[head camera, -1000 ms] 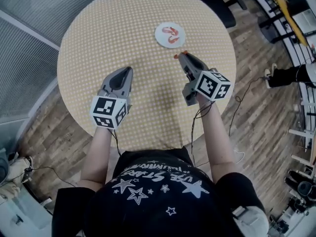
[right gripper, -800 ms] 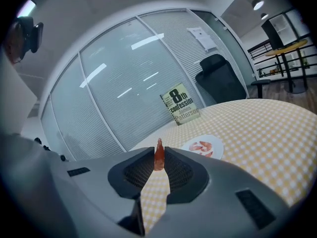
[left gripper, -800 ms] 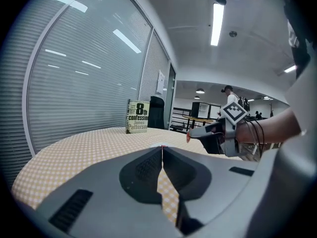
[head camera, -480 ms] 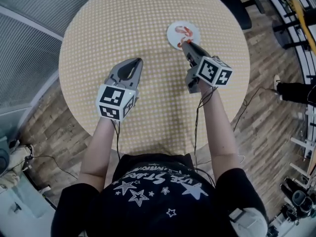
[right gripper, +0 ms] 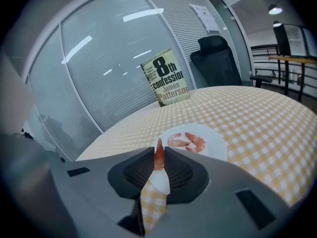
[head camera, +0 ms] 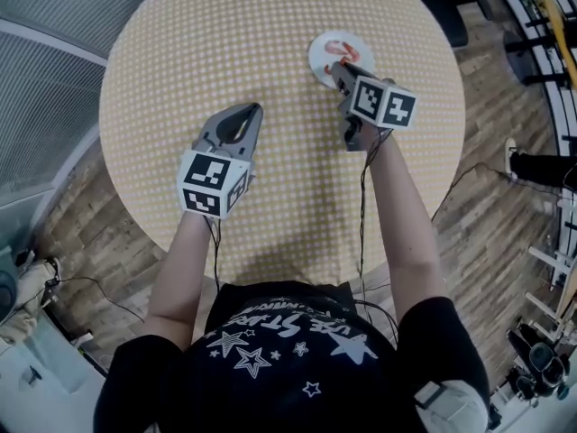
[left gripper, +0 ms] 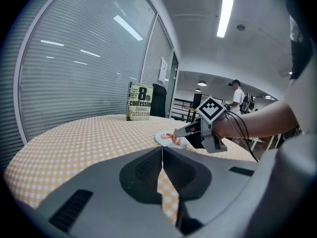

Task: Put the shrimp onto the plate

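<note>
A small white plate [head camera: 326, 58] [right gripper: 214, 144] [left gripper: 162, 139] sits on the far right part of the round checked table [head camera: 225, 52], with two orange shrimp [right gripper: 187, 142] lying on it. My right gripper [head camera: 343, 67] [right gripper: 159, 155] hovers at the plate's near edge, shut on a third shrimp [right gripper: 159, 156] whose tail sticks up between the jaw tips. My left gripper [head camera: 245, 115] [left gripper: 162, 150] stays over the table's middle left, shut and holding nothing; from its view the right gripper [left gripper: 184, 131] reaches over the plate.
A paperback book [right gripper: 167, 78] [left gripper: 139, 101] stands upright at the table's far edge. A black office chair [right gripper: 218, 61] stands behind the table. Glass walls with blinds curve round the left. Wooden floor and cables lie to the right of the table.
My right gripper has carried the shrimp forward from the table's middle right to the plate's near edge. The left gripper shifted slightly forward and stays shut.
</note>
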`<state>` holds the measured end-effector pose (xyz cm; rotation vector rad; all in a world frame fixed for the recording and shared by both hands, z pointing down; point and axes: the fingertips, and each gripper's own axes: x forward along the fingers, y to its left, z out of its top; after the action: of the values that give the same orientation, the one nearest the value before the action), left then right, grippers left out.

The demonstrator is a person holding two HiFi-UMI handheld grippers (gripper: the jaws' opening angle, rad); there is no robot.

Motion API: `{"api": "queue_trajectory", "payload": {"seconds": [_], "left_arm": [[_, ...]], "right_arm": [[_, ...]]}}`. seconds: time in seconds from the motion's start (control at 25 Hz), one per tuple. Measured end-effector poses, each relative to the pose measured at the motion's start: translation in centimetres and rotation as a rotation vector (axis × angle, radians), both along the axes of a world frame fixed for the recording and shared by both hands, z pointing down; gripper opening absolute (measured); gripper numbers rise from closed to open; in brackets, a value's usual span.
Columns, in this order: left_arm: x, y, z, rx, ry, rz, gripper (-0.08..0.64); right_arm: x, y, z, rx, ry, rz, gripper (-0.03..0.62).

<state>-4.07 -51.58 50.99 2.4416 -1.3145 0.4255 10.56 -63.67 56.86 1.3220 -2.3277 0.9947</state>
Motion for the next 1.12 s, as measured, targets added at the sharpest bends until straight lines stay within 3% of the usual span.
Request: {"api": "queue_trajectory", "payload": {"seconds": [0.32,0.8,1.12], "left_arm": [[-0.2,-0.1,0.6,-0.012,0.017,-0.005,0.011],[-1.2,0.8,-0.6,0.007,0.008,-0.028,0.011],[-1.2,3.8,-3.0,0.037,0.012,-0.029,0.011]], "right_arm": [[0.0,-0.8,1.7,-0.009,0.148,-0.024,0.071],[-0.1,-0.6,0.5,0.05,0.156,-0.013,0.071],[-0.2,5.1,-2.8,0.095,0.098,-0.007,0.071]]}}
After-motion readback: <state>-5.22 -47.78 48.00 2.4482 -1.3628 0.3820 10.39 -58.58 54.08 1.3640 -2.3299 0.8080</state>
